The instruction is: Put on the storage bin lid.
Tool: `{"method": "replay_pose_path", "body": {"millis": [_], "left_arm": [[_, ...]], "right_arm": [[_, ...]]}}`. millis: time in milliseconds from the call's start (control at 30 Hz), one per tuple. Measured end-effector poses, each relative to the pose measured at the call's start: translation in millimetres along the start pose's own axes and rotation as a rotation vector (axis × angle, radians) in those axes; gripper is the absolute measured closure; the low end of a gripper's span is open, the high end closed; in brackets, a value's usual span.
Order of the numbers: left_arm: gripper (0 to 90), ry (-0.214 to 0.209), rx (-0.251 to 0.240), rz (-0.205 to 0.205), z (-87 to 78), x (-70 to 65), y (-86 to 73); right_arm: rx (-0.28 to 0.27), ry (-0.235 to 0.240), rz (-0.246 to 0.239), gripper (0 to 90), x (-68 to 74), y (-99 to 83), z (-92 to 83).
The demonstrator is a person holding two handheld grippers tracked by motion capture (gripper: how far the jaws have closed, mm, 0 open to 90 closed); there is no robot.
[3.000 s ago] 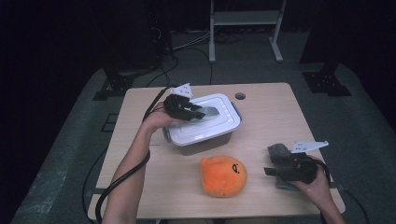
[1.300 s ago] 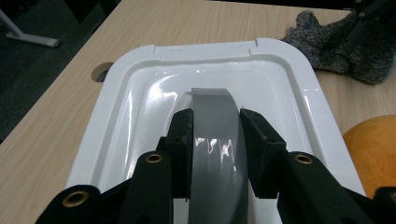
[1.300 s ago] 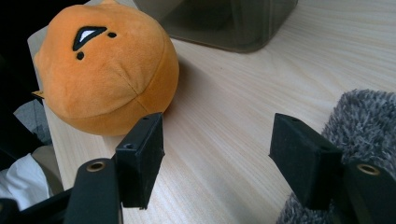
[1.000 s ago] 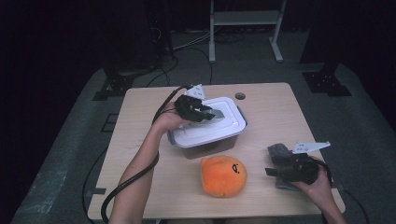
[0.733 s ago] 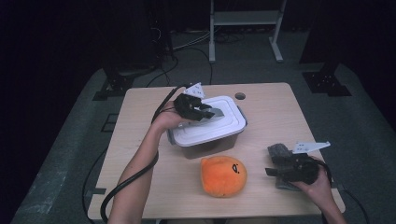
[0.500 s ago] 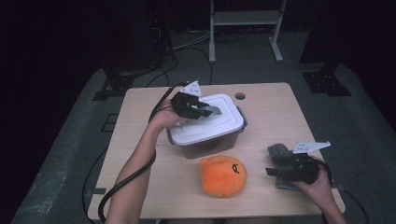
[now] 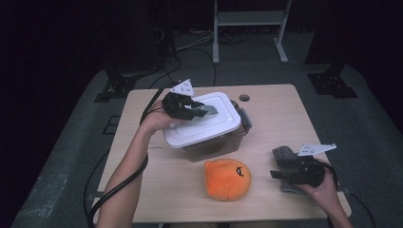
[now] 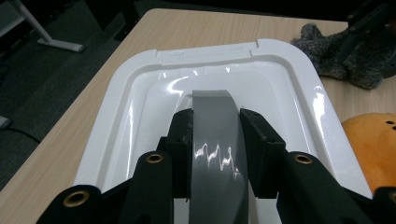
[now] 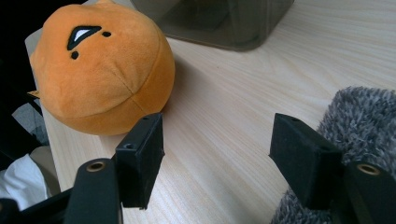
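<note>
- Left gripper, forearm angled over the container, clamps the white lid's grey handle.
- Right gripper, right of the container, rests on the counter, jaws apart, empty.

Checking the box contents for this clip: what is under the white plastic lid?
Under the white plastic lid, held tilted by its grey handle in the left gripper, sits a smoky translucent plastic box. The lid covers the box's inside, so any contents cannot be seen.

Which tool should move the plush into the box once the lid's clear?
Right, probably. The right tool stands open beside the orange plush, nothing between its jaws. The left tool is clamped on the white lid's grey handle.
</note>
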State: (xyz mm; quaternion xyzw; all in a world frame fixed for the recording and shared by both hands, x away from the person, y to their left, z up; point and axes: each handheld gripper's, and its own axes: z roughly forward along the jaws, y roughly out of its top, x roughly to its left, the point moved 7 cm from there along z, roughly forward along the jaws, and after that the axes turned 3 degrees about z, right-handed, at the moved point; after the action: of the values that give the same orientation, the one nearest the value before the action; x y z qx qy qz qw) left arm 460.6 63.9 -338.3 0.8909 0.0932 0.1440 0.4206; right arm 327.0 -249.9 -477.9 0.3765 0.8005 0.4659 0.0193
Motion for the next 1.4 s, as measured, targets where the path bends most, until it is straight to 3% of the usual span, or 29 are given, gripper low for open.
{"method": "replay_pose_path", "body": {"millis": [633,1400], "left_arm": [[66.2,0.039,-0.011,-0.01,-47.0,-9.5,-20.9],[66.2,0.109,-0.03,-0.052,-100.3,-16.0,-53.5]], "right_arm": [[0.003,-0.007,0.005,33.7,-0.5,-0.7,0.1],[0.011,-0.009,0.006,33.6,0.1,-1.9,2.1]]}}
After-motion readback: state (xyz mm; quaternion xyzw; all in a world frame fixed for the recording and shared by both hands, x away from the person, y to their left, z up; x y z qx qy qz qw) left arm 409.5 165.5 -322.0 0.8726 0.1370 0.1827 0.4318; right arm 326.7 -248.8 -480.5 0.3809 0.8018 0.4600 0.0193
